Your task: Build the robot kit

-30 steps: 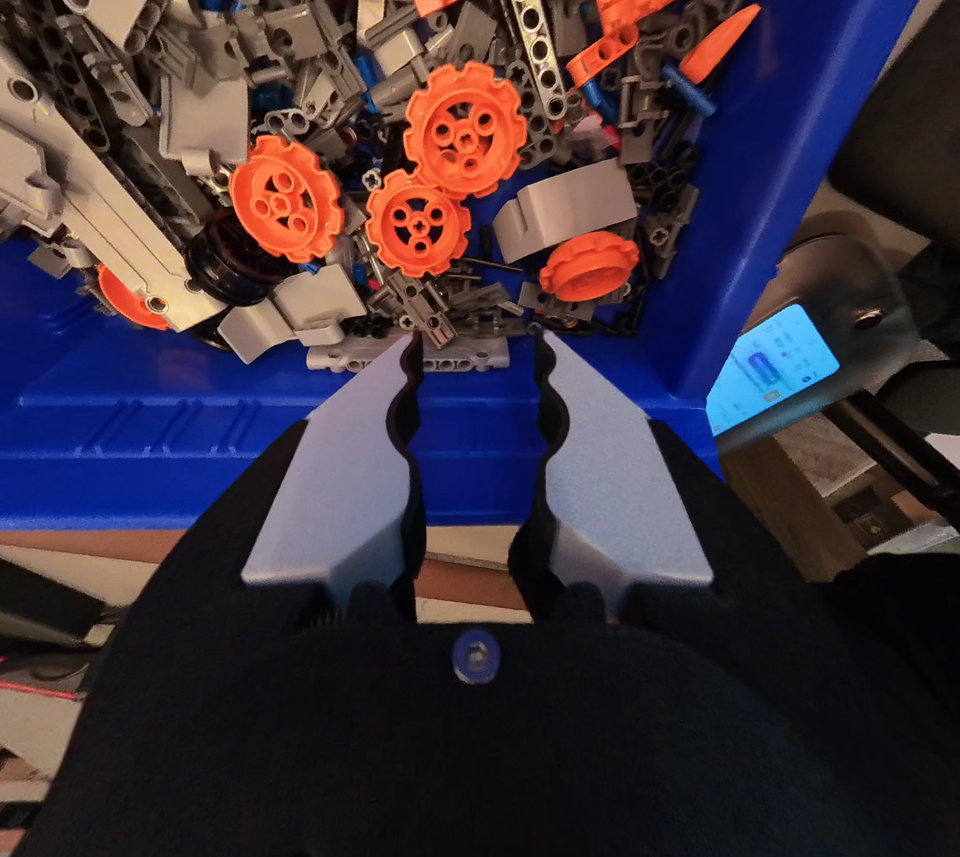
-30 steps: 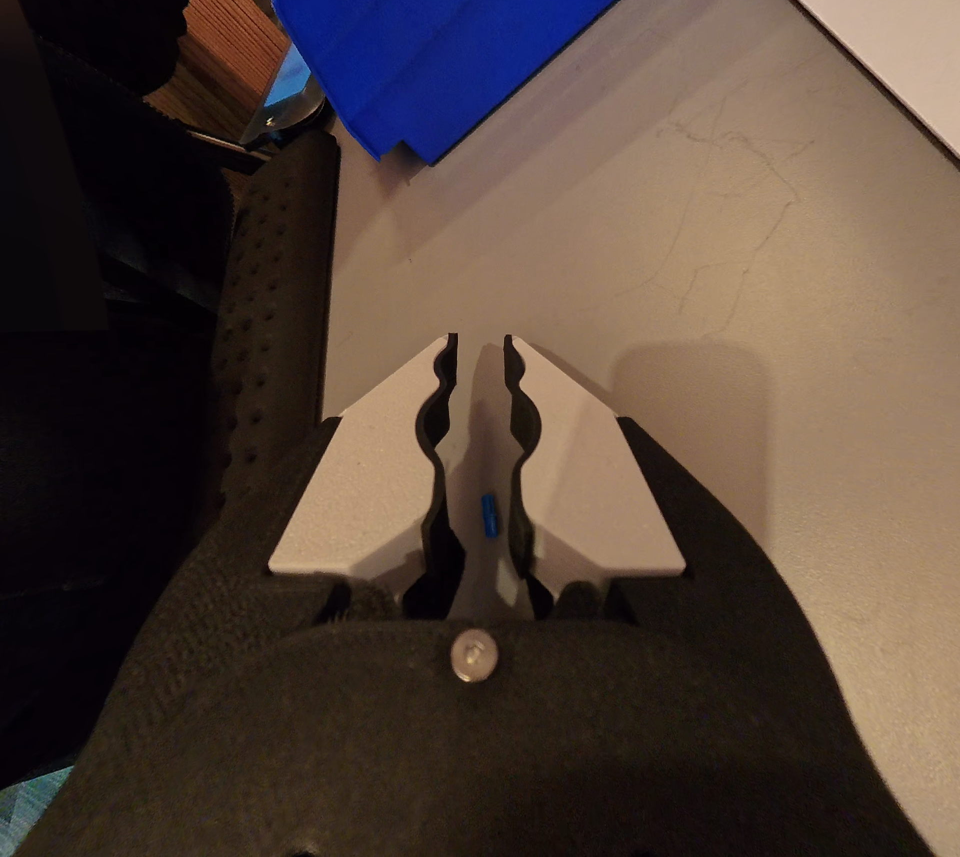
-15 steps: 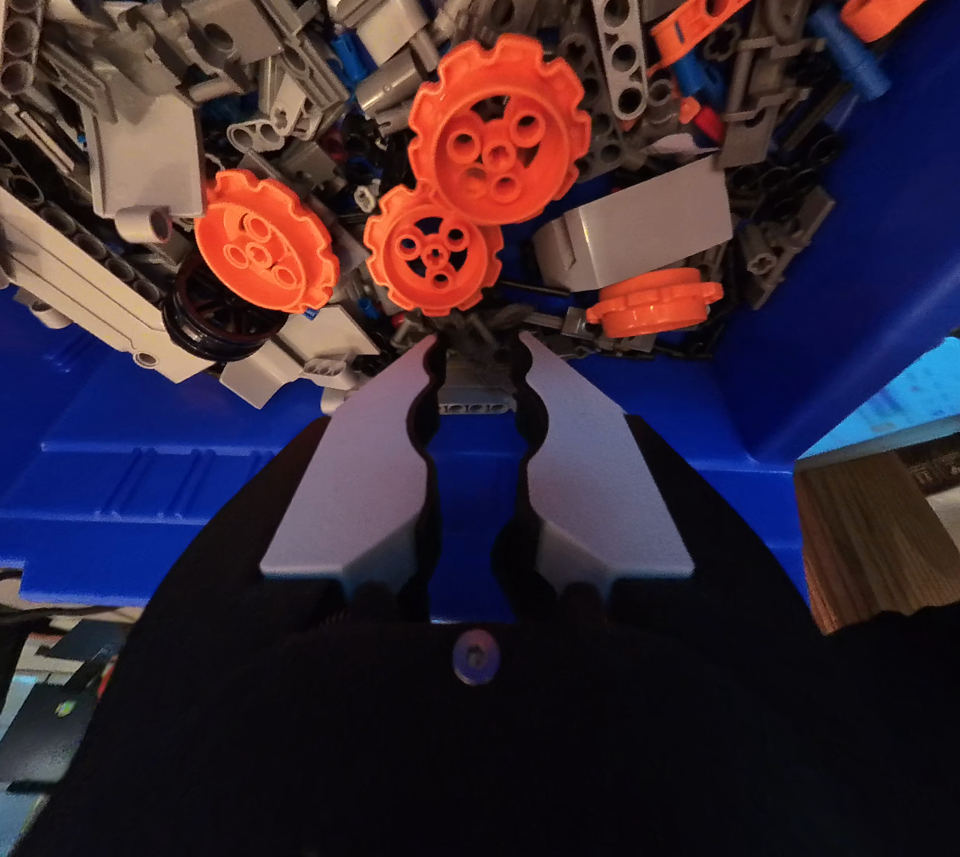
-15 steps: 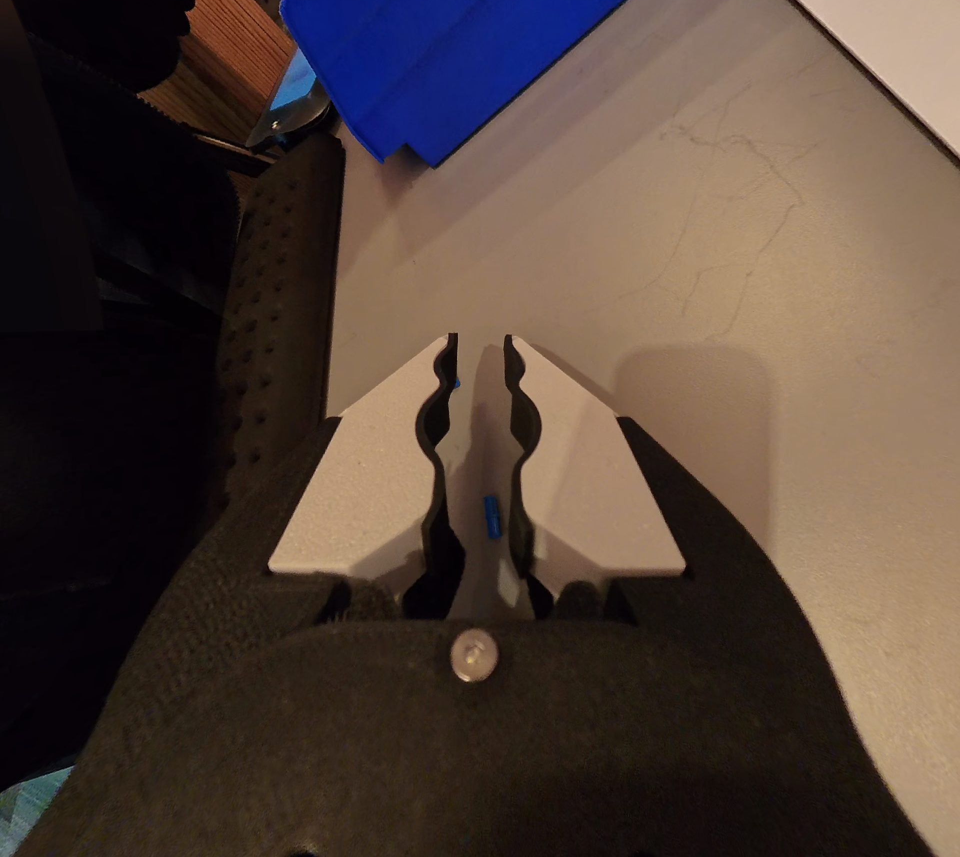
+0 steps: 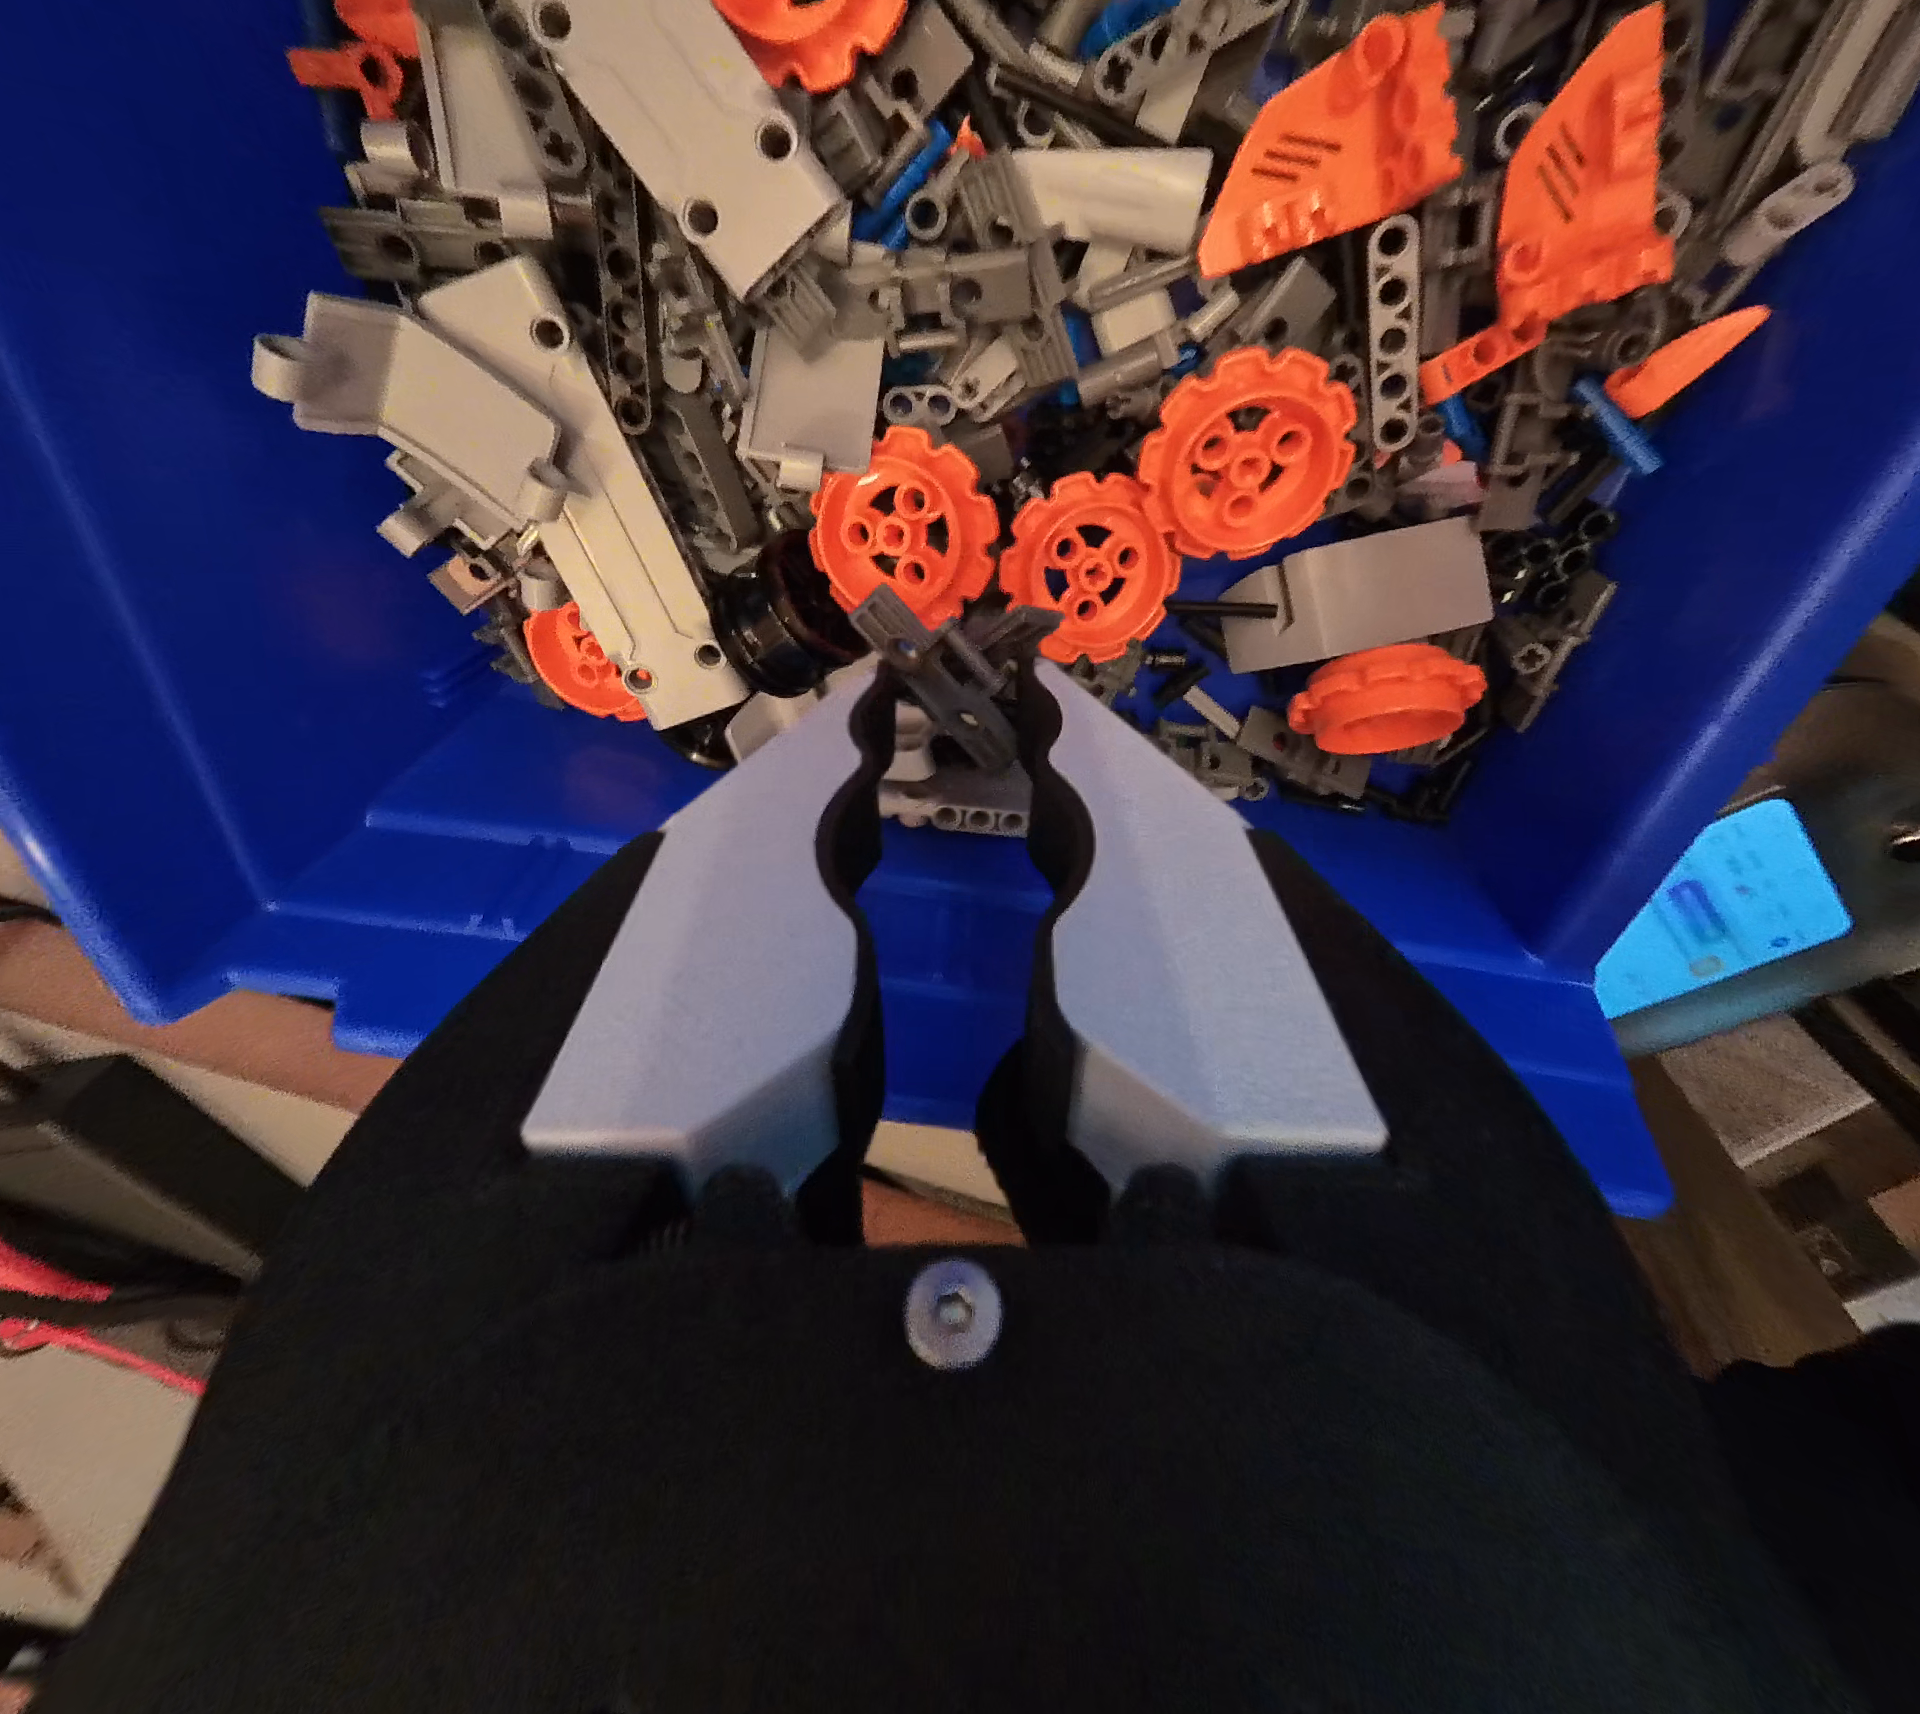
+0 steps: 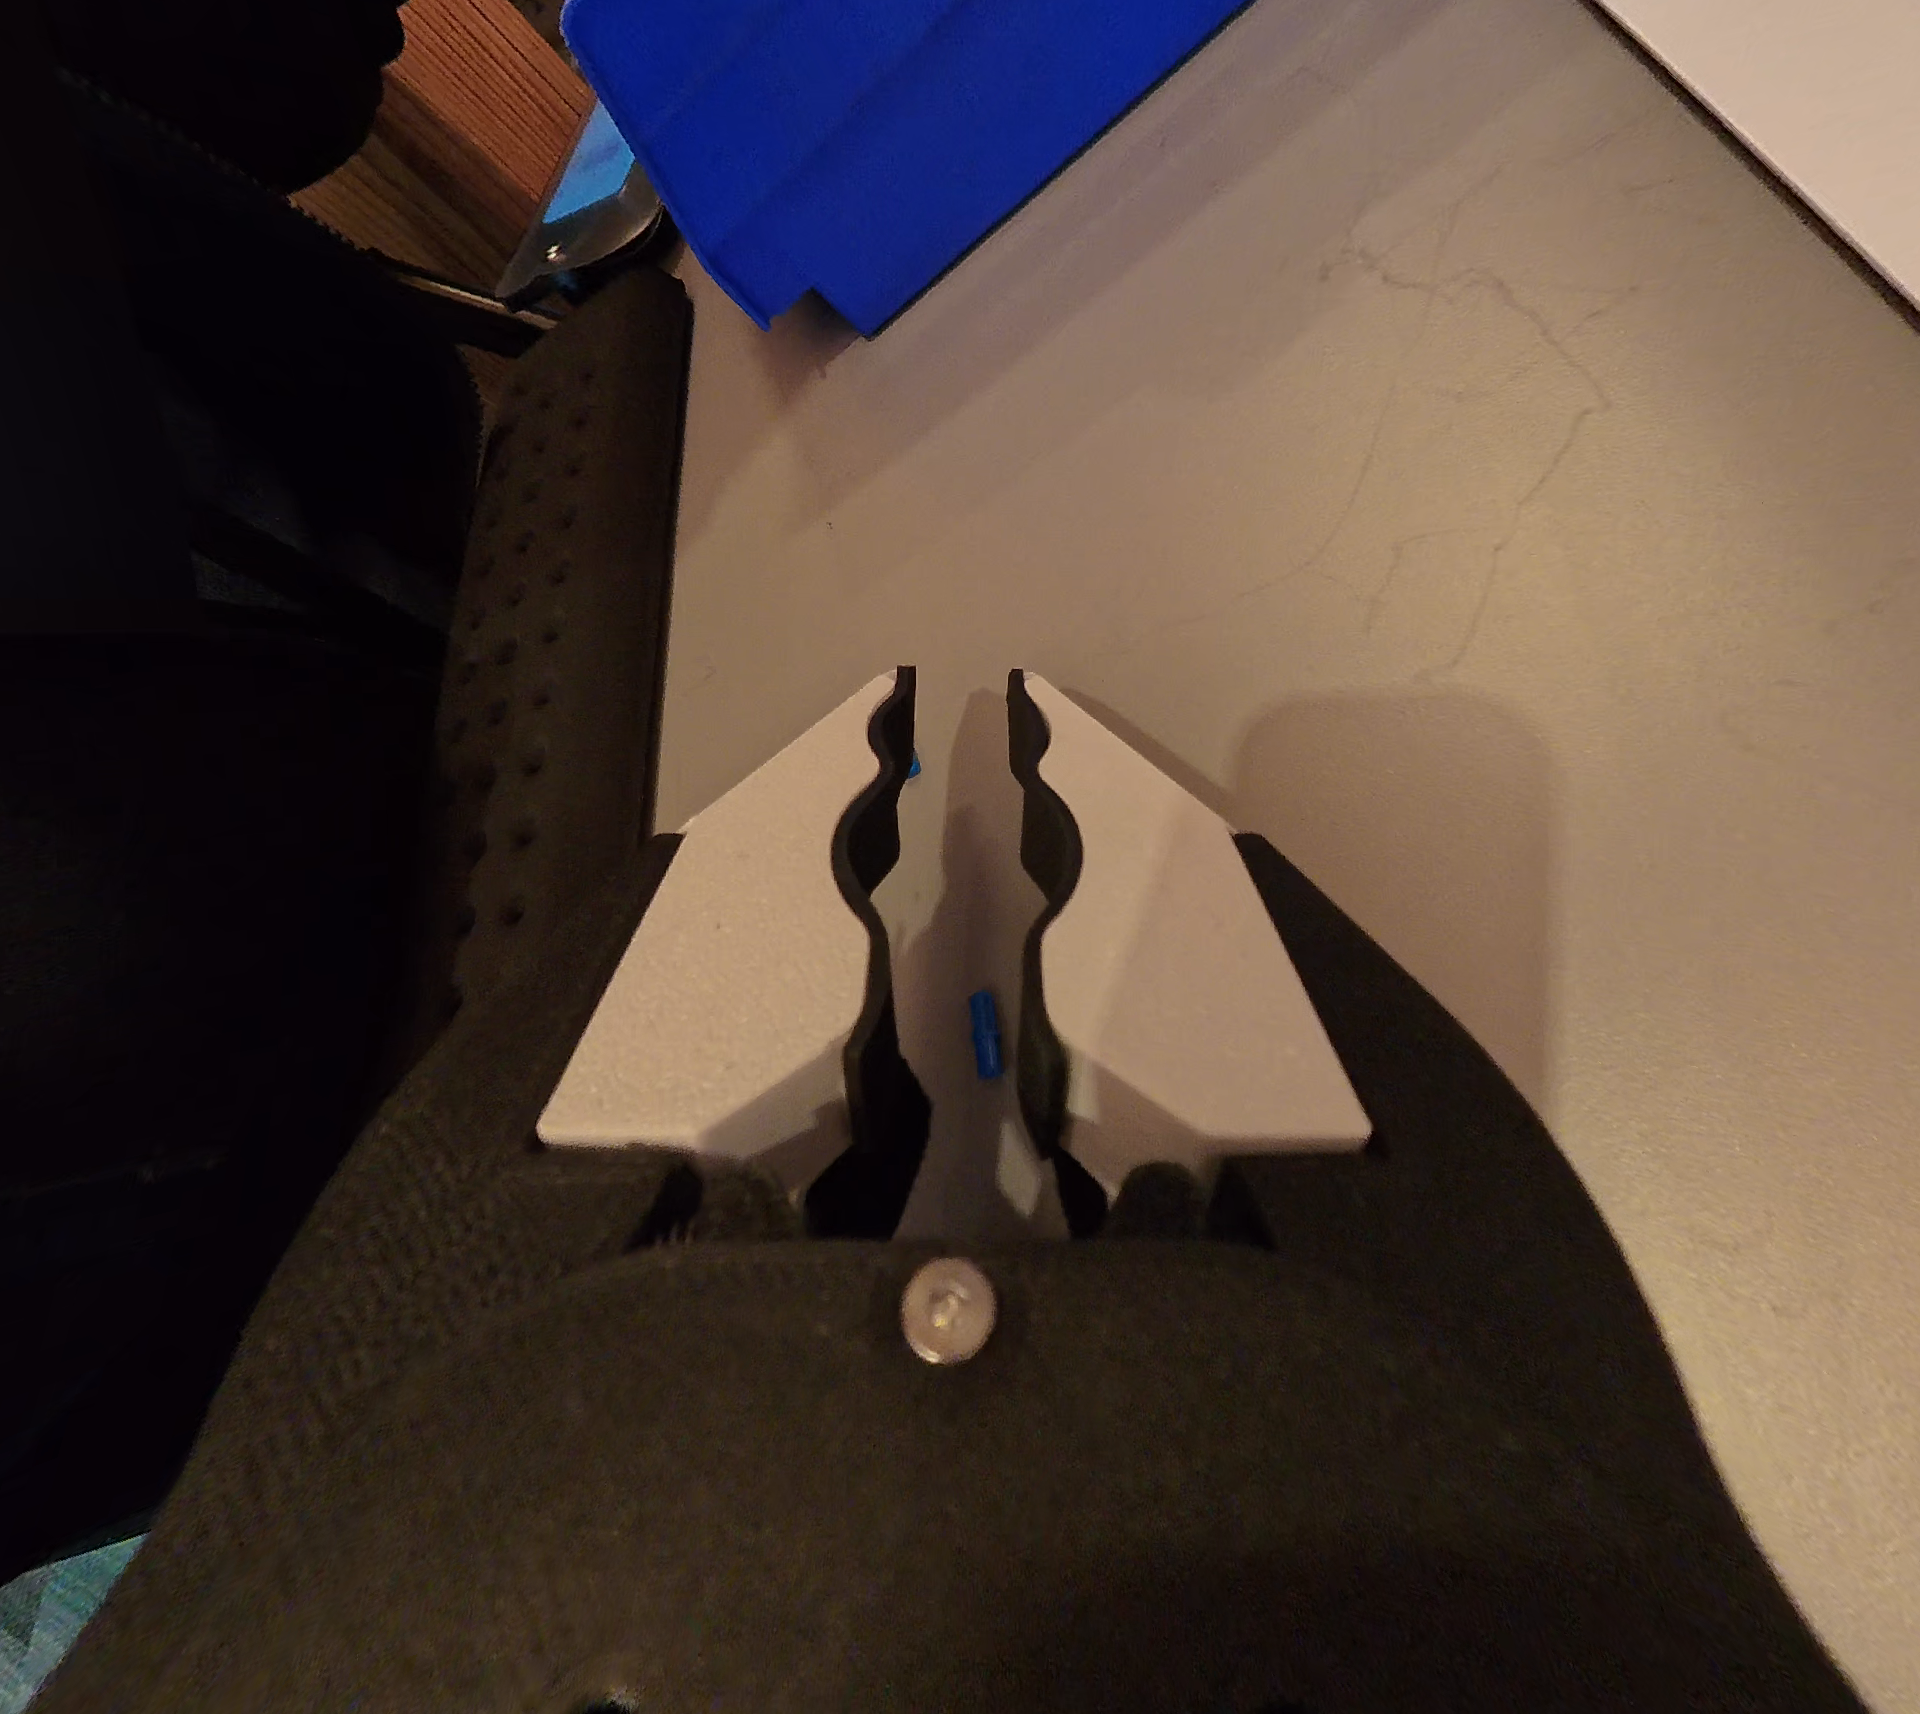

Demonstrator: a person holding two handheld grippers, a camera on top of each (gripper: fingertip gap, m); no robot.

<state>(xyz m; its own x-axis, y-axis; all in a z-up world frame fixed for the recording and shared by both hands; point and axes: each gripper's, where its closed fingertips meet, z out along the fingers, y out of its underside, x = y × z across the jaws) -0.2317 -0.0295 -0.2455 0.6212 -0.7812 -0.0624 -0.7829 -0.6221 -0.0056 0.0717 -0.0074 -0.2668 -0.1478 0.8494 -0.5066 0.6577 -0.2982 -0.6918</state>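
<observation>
My left gripper (image 5: pixel 954 698) is shut on a dark grey connector piece (image 5: pixel 914 636) and holds it at its fingertips, just above the near end of a pile of building parts in a blue bin (image 5: pixel 208 521). Three orange gear wheels (image 5: pixel 902 534) lie right behind the held piece. My right gripper (image 6: pixel 961 677) hovers over a pale table (image 6: pixel 1351 521) with its jaws a little apart and nothing between them. A small blue pin (image 6: pixel 985 1036) lies on the table under the gap between its fingers.
The bin holds several grey beams, panels and orange shells (image 5: pixel 1340 137). A lit phone screen (image 5: pixel 1725 916) sits to the right of the bin. In the right wrist view the bin's outer wall (image 6: pixel 883 54) bears a square code sticker; a white board (image 6: pixel 1766 2) lies at the far right and a black dotted armrest (image 6: pixel 561 625) at the left. The gap from one gripper's tips to the other's is roughly 30 cm. To reach the black dotted armrest (image 6: pixel 561 625) in a straight line is about 15 cm for my right fingers, about 30 cm for my left.
My left gripper pushed into the pile, closed on the dark grey piece and drew back with it. The right gripper has hardly moved.
</observation>
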